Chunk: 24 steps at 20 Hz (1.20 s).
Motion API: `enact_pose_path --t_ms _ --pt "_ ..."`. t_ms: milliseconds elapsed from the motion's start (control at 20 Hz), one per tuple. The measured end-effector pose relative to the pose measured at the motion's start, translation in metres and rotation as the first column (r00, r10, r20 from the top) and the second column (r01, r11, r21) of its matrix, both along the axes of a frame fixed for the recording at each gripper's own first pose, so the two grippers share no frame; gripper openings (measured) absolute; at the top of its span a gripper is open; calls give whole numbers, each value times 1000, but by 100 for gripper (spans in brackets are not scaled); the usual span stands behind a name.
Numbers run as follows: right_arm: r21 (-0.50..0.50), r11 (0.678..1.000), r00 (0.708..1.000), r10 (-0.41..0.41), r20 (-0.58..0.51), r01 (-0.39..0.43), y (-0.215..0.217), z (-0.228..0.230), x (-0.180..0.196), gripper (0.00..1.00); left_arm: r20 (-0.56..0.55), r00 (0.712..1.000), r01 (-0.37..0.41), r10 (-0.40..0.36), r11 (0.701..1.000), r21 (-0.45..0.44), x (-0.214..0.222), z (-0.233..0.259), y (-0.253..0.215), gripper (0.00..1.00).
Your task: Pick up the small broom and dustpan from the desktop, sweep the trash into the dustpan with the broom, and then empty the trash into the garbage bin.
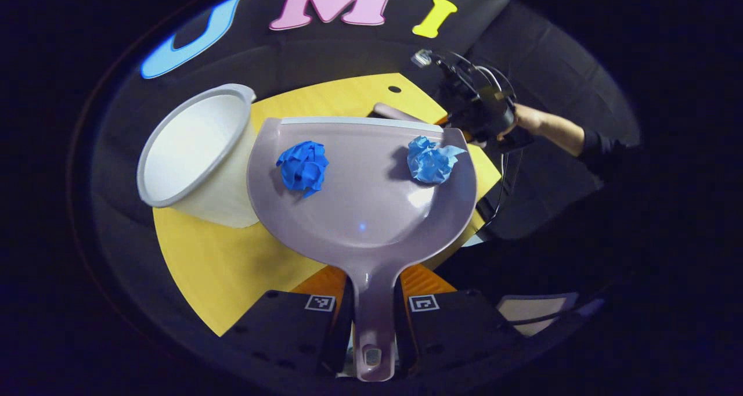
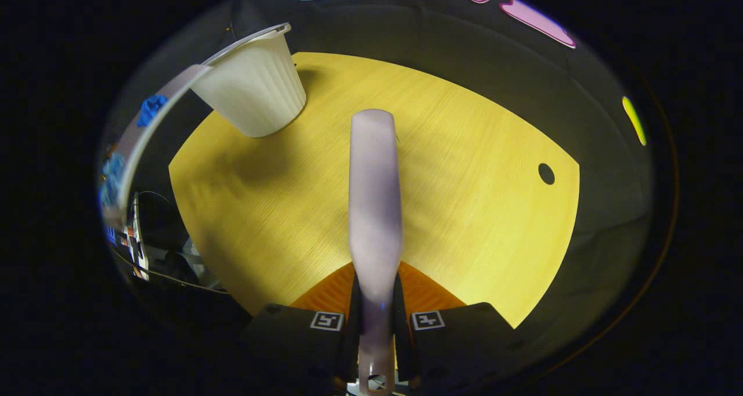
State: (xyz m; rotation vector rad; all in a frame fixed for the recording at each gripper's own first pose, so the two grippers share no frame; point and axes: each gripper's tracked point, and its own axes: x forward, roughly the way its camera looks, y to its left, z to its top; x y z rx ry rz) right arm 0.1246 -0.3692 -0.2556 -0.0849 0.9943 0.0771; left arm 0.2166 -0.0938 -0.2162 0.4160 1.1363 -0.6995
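1. Above the yellow table (image 1: 220, 268), your left gripper (image 1: 371, 320) is clamped on the dustpan (image 1: 360, 198) handle, both fingers pressing it.
2. Two blue paper balls, one (image 1: 303, 166) and another (image 1: 430, 159), lie inside the dustpan, apart.
3. White bin (image 1: 194, 152) sits on the table just beside the dustpan's edge, mouth tilted toward the camera.
4. Your right gripper (image 2: 376, 326) is closed on the broom (image 2: 374, 210) handle, held over the table, well apart from the bin.
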Motion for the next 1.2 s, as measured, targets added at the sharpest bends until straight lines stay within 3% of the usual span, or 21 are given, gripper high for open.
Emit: enact_pose_path --t_ms 200,400,500,600,750,800,900,1050,1100,1200 --pt "57 997 999 -42 2 42 -27 -37 3 28 141 977 -168 160 985 49 46 25 8 30" --pt "103 993 998 -62 18 60 -39 -55 4 28 216 943 -300 252 927 227 91 3 39 29" --pt "116 991 997 -75 28 71 -41 -59 -2 28 208 933 -346 294 889 299 108 -12 16 30" --pt "144 986 995 -90 32 85 -46 -60 -7 28 185 938 -341 292 871 354 129 -22 -1 30" --pt "154 984 995 -94 47 86 -55 -56 -17 28 184 965 -256 187 827 500 145 -28 -48 30" --pt "156 984 994 -93 49 85 -52 -56 -18 28 188 974 -210 124 799 563 144 -28 -63 30" --pt "169 982 994 -96 53 85 -56 -56 -21 28 164 986 -106 -16 700 706 133 -25 -87 30" --pt "196 977 993 -98 58 85 -64 -59 -19 28 75 967 53 -243 482 875 116 -39 -133 30" --pt "203 976 993 -97 61 83 -64 -59 -19 28 56 960 72 -273 437 897 105 -52 -137 30" --pt "208 975 993 -93 67 77 -62 -58 -20 28 67 957 59 -283 414 909 95 -71 -155 30"
